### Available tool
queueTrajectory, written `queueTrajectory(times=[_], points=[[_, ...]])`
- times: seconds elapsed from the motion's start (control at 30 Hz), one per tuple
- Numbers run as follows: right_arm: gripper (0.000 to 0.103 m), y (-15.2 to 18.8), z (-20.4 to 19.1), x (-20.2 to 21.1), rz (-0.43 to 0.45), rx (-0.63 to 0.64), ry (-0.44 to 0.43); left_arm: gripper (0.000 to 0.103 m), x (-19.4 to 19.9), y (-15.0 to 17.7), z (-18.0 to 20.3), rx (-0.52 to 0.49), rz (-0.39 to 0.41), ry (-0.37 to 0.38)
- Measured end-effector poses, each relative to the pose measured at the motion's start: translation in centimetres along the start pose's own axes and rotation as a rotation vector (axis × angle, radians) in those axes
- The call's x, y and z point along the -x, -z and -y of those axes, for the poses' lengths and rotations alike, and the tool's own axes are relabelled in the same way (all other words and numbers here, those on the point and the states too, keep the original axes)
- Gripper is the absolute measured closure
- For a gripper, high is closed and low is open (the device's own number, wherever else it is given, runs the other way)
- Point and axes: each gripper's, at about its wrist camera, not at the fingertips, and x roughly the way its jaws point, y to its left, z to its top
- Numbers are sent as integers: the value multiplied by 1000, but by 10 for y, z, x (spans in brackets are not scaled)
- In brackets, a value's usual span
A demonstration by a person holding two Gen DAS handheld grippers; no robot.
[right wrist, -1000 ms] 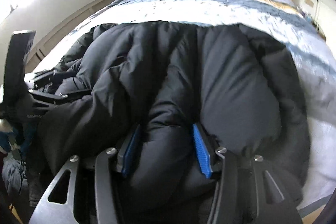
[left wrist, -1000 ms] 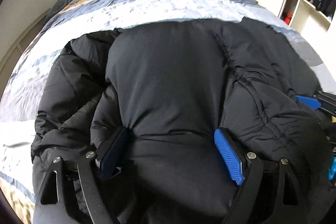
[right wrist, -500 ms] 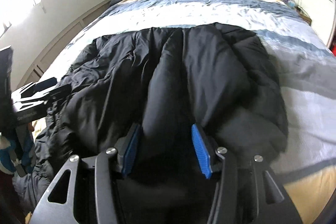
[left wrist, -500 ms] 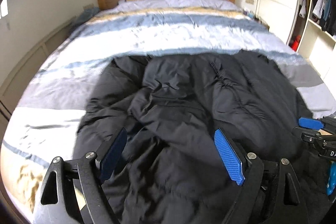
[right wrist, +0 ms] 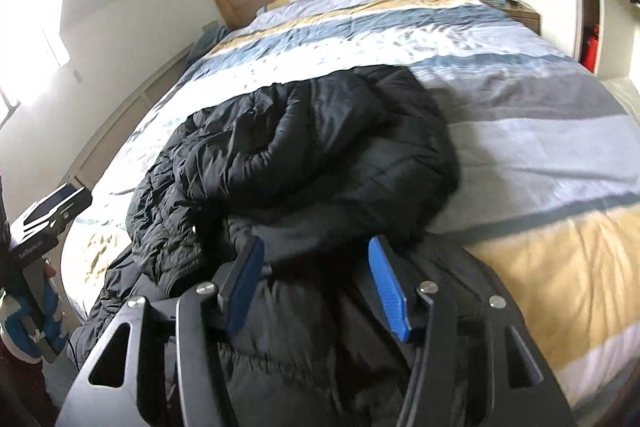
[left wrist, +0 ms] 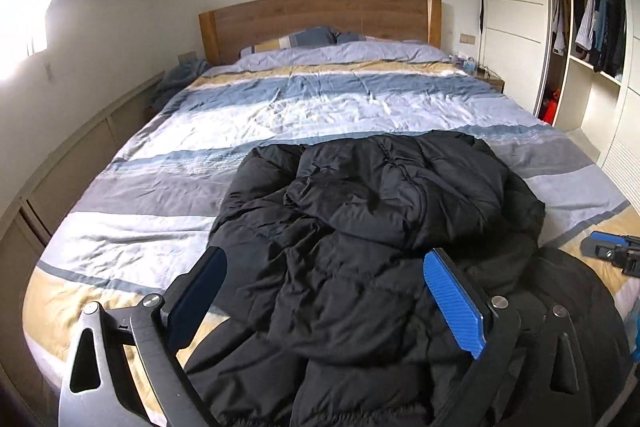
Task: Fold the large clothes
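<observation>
One jacket [left wrist: 380,211], black and puffy, lies bunched on the near end of the bed [left wrist: 320,107]. In the left view it fills the centre and bottom of the frame. Its long axis runs bottom to middle, toward the headboard [left wrist: 320,15]. The near end spills over the bed's foot edge, straight under both tongs. The upper layer looks doubled over the lower one, lumpy, edges not lined up.

Left gripper [left wrist: 326,301]: jaws wide and have just been opening. The jacket shows between the pads, but neither pad presses on it. It hovers over the near left part of the heap.

Right gripper [right wrist: 316,287]: jaws about half-spread, also just been opening. Fabric sits between the pads, yet both blue faces show clear, so I read it as let go.

Key relation: the jacket lies dead ahead of and below both tongs, lengthwise along their pointing line. The right one is nearer, right at the near fabric; the left is further off it.

My read: this fold is laid down. The next grip likely goes to the near end or the side edges, one hand per side.
</observation>
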Motion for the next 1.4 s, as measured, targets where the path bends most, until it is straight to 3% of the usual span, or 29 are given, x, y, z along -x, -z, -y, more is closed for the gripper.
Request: queueTrajectory(times=[0.6, 1.4], points=[[34, 54, 60, 81, 94, -137, 133, 1, 55, 25, -4, -9, 53, -15], [33, 103, 103, 123, 117, -221, 188, 0, 81, 54, -13, 16, 42, -39]])
